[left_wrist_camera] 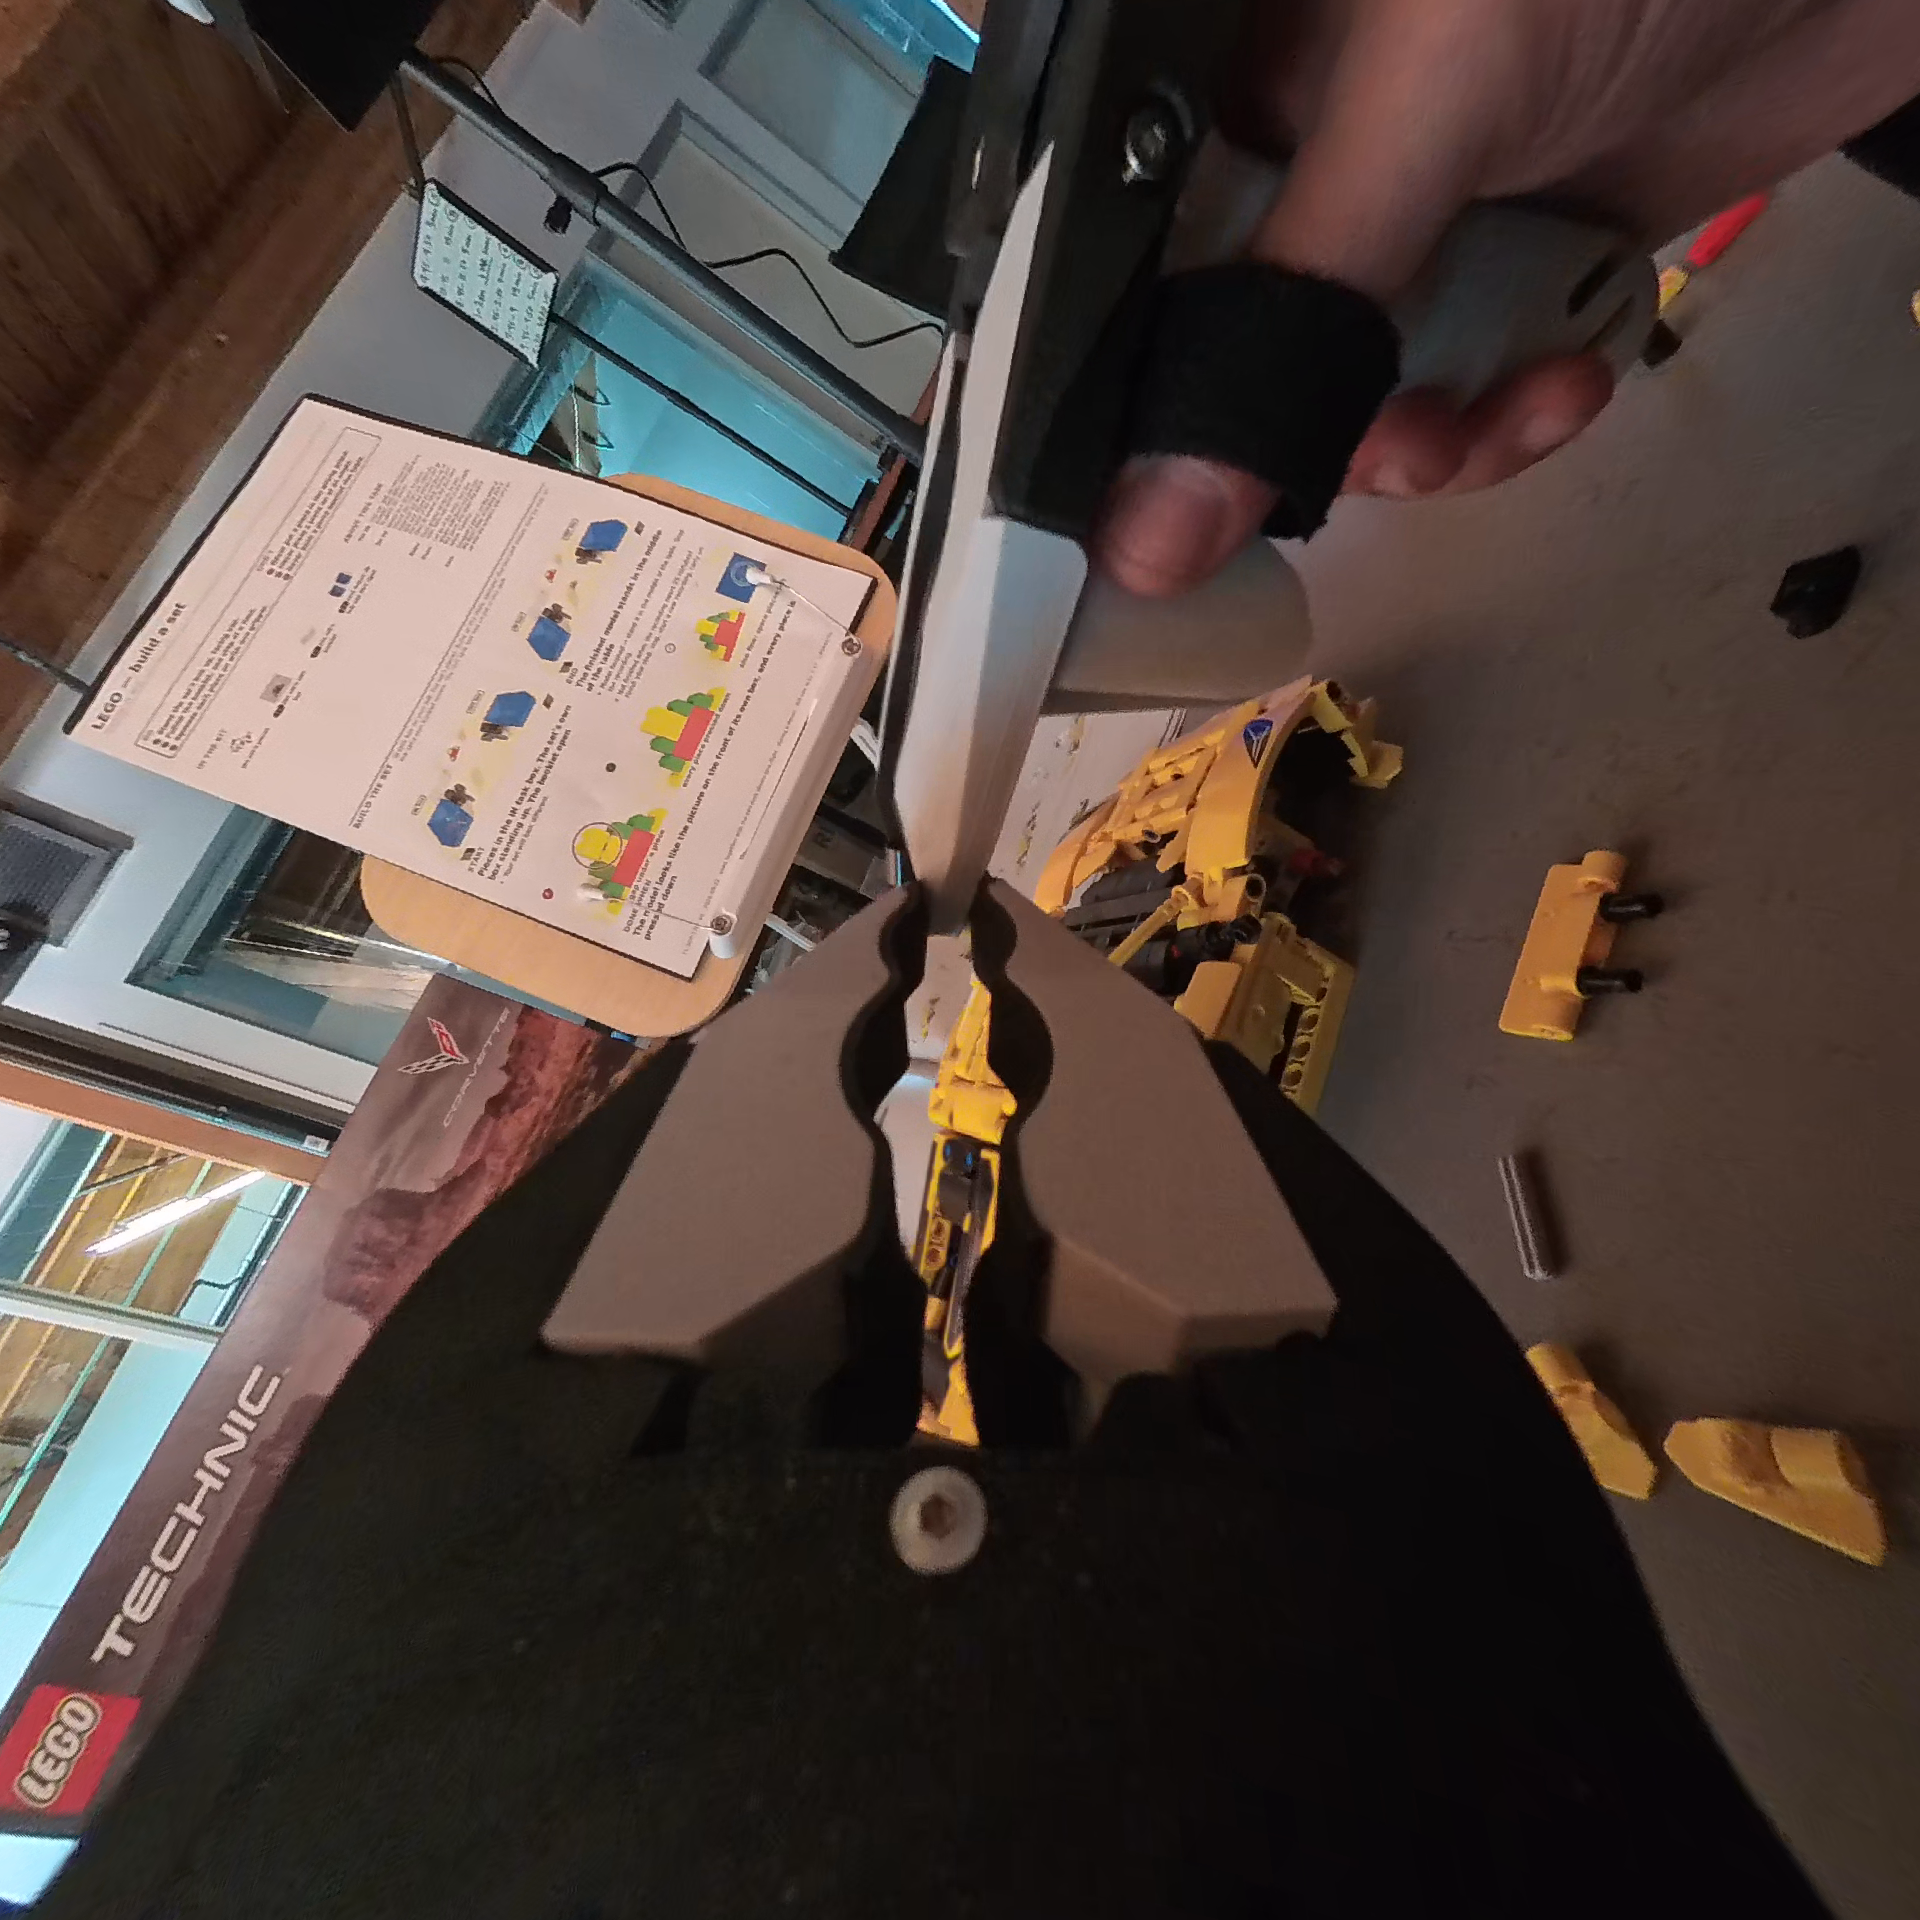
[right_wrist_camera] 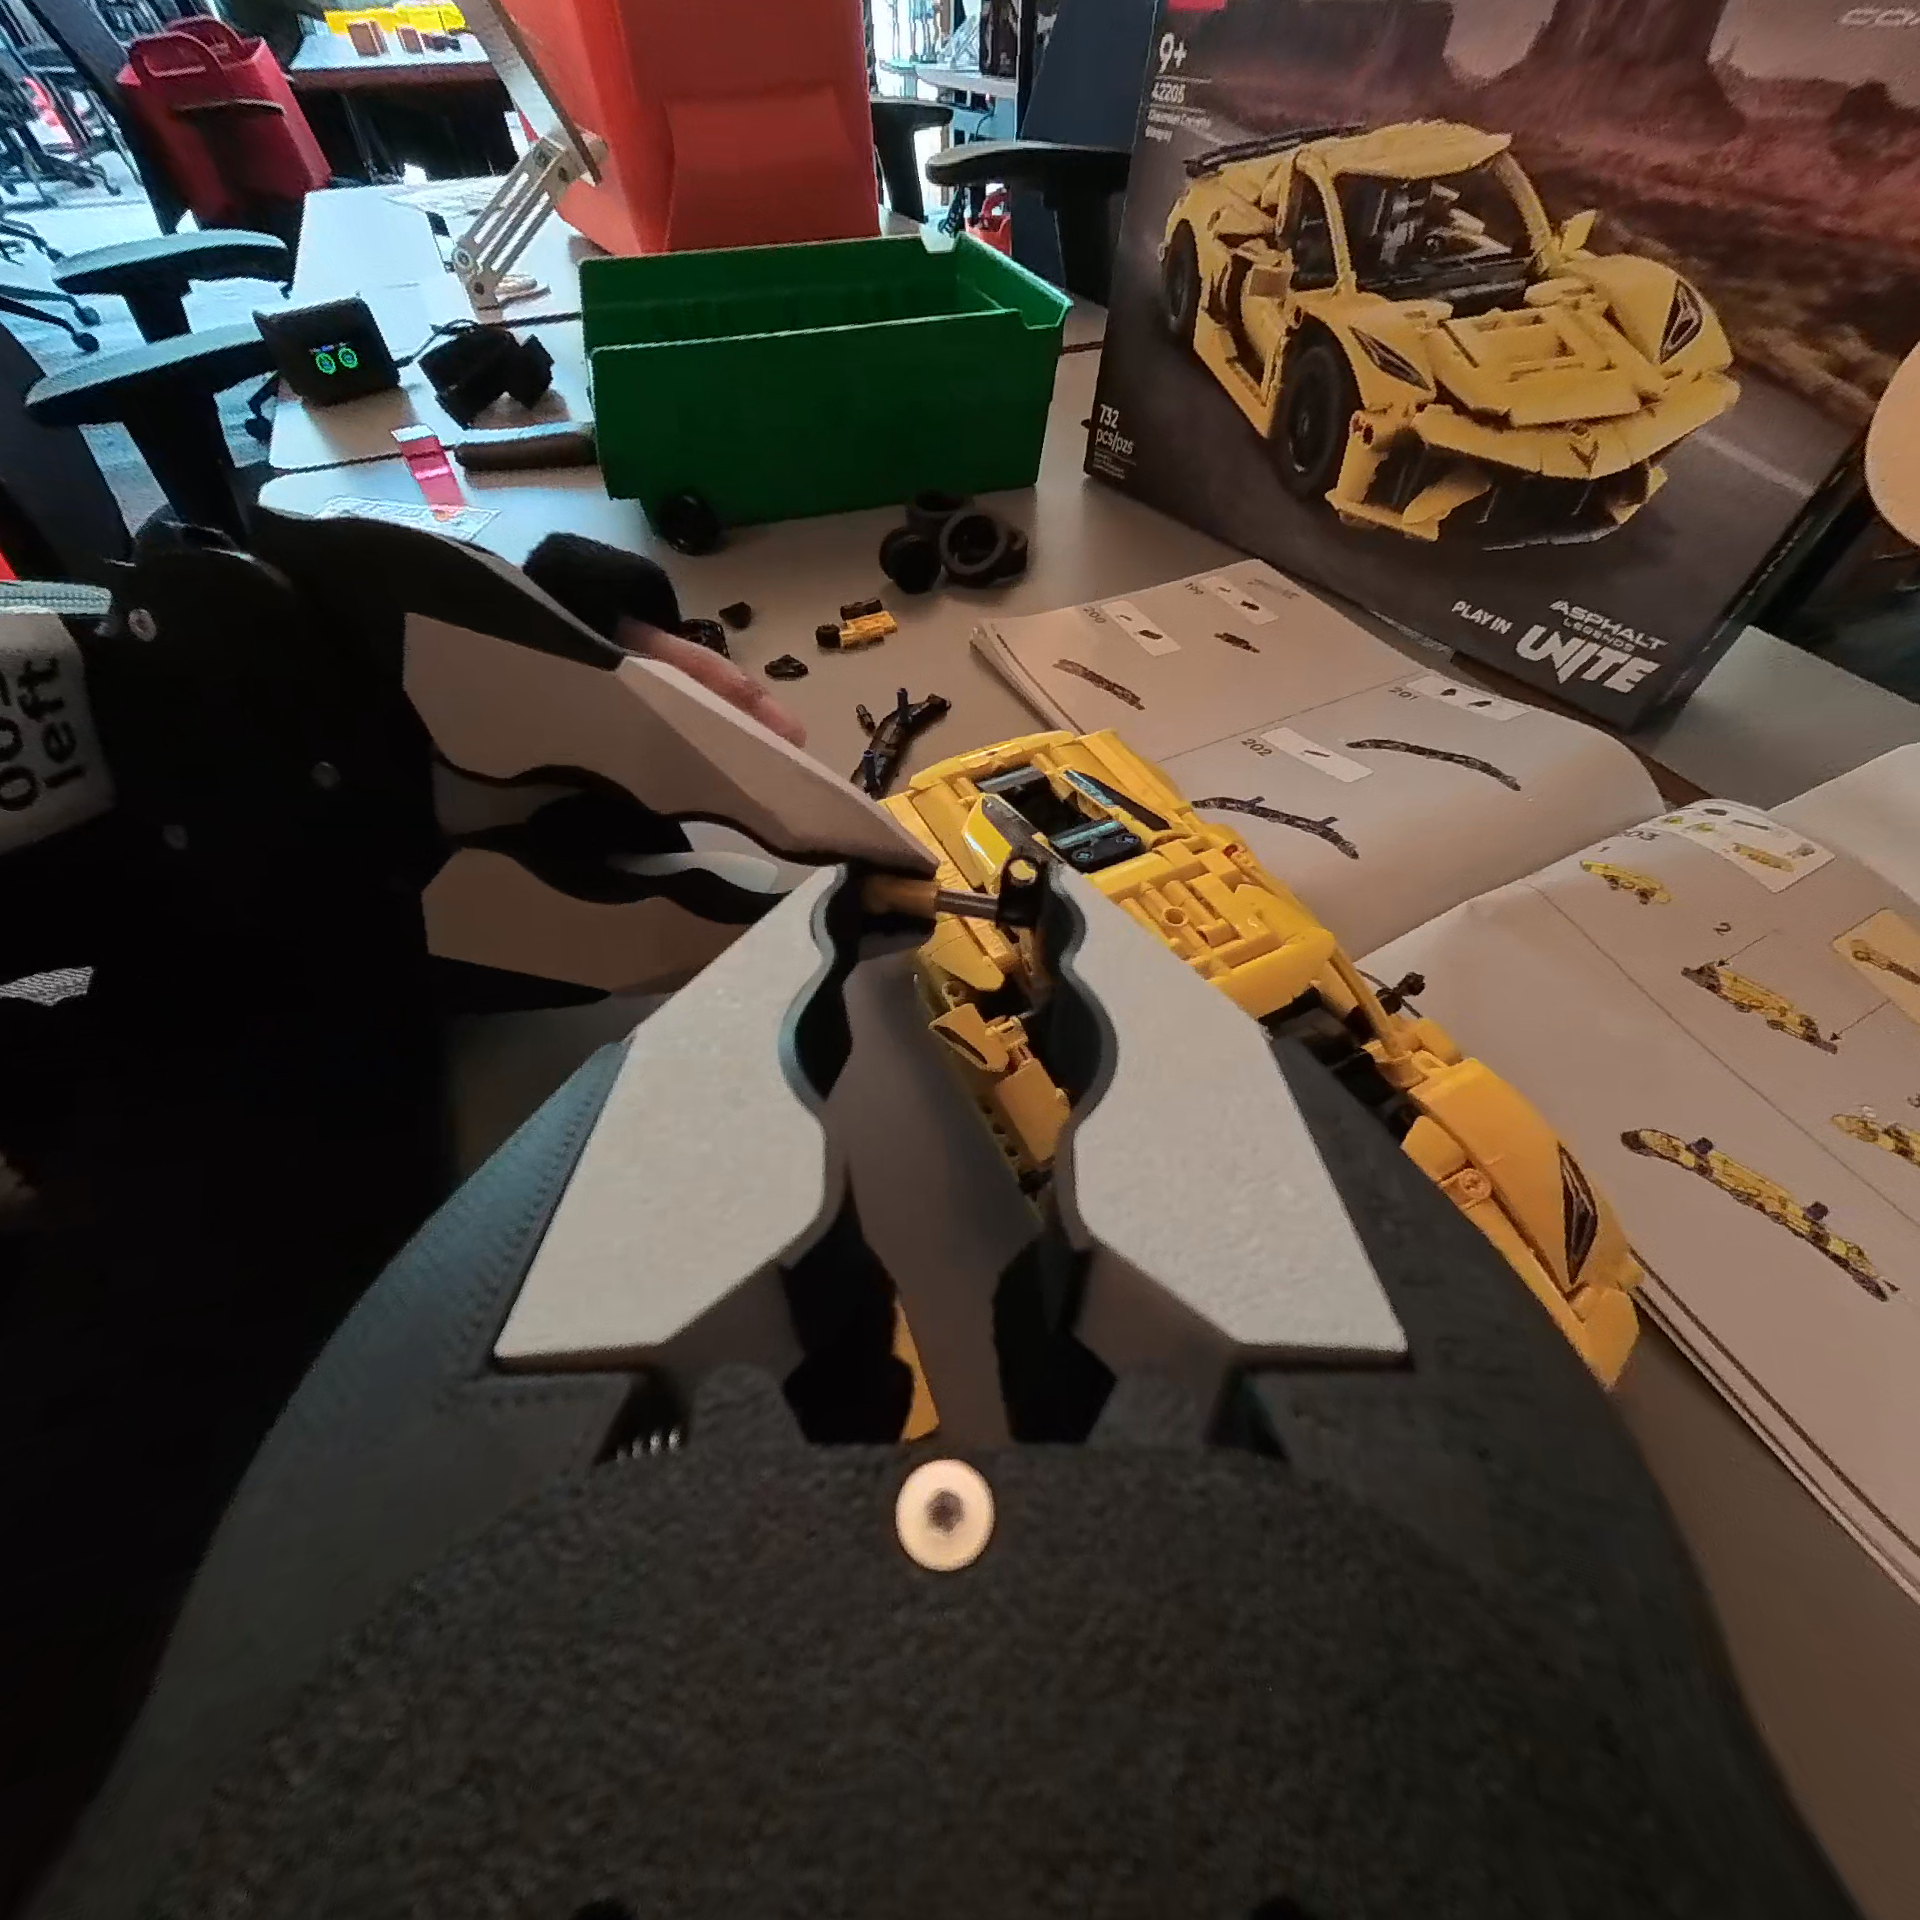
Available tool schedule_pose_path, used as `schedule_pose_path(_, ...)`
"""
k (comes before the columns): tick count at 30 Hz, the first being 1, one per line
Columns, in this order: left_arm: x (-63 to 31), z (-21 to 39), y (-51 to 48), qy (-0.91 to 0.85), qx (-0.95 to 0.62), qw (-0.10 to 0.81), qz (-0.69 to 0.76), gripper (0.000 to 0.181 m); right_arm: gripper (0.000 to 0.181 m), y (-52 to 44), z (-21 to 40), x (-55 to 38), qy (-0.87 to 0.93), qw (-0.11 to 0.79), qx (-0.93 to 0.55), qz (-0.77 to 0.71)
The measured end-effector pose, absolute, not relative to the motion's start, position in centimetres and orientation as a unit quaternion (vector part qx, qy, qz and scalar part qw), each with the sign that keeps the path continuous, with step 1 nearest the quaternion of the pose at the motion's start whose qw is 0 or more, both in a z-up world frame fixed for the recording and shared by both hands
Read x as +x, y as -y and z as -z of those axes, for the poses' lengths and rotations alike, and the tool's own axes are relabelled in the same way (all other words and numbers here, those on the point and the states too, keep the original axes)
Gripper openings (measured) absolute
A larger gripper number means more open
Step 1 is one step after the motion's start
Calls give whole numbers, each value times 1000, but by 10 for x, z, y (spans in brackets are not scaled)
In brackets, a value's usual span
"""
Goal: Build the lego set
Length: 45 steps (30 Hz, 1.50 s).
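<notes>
Pinching a small axle piece (right_wrist_camera: 977,902) just above the yellow car (right_wrist_camera: 1226,935) on the table — right gripper (right_wrist_camera: 951,888) narrow on it, left gripper (left_wrist_camera: 948,909) narrow too, hold unclear. Looks light, stiff, snap-fit — probably best gripped by the solid beams, not the thin panels.

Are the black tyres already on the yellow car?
No: the black tyres lie piled on the table beside the green bin, apart from the yellow car.

Each view is taken along its own tool's fingers, close above the worktop (right_wrist_camera: 1039,582). The left view is rolled sideways. The yellow car model (right_wrist_camera: 1226,935) (left_wrist_camera: 1195,862) is shared by both.
</notes>
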State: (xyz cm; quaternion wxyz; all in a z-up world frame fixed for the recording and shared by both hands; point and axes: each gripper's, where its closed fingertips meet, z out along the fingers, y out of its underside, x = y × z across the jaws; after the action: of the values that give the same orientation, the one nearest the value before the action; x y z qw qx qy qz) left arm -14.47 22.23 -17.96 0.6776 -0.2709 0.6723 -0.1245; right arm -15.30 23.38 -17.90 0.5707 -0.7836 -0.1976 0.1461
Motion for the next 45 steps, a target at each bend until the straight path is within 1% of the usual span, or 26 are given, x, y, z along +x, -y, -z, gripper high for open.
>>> schedule_pose_path(10, -144, 182, -222, -671, -282, 674, 128, 7, 34, -233, 183, -154, 177, 554, -796, -164)
schedule_pose_path(11, -144, 181, -222, -670, -283, 674, 129, 7, 29, -232, 183, -156, 180, 553, -796, -170)
schedule_pose_path(14, -144, 181, -223, -669, -281, 677, 126, 7, 28, -232, 181, -156, 183, 556, -796, -154)
schedule_pose_path(21, -145, 179, -226, -667, -288, 676, 124, 7, 29, -236, 178, -156, 166, 573, -784, -171)
schedule_pose_path(22, -145, 180, -226, -668, -288, 675, 124, 7, 29, -237, 178, -155, 169, 576, -782, -169)
schedule_pose_path(24, -145, 180, -226, -669, -285, 676, 122, 7, 41, -239, 179, -149, 162, 575, -786, -159)
schedule_pose_path(25, -145, 180, -225, -669, -285, 675, 122, 7, 41, -238, 179, -149, 163, 575, -786, -159)
schedule_pose_path(28, -145, 180, -225, -670, -283, 676, 120, 7, 32, -236, 179, -153, 173, 577, -782, -160)
schedule_pose_path(30, -145, 181, -225, -671, -284, 674, 119, 7, 29, -236, 179, -154, 181, 579, -781, -147)
schedule_pose_path(36, -145, 184, -223, -671, -289, 671, 127, 7, 28, -234, 182, -154, 177, 568, -791, -141)
schedule_pose_path(37, -145, 183, -222, -670, -289, 672, 129, 7, 23, -232, 181, -157, 185, 568, -789, -146)
schedule_pose_path(45, -145, 183, -224, -670, -298, 666, 134, 7, 23, -234, 182, -157, 151, 566, -792, -171)
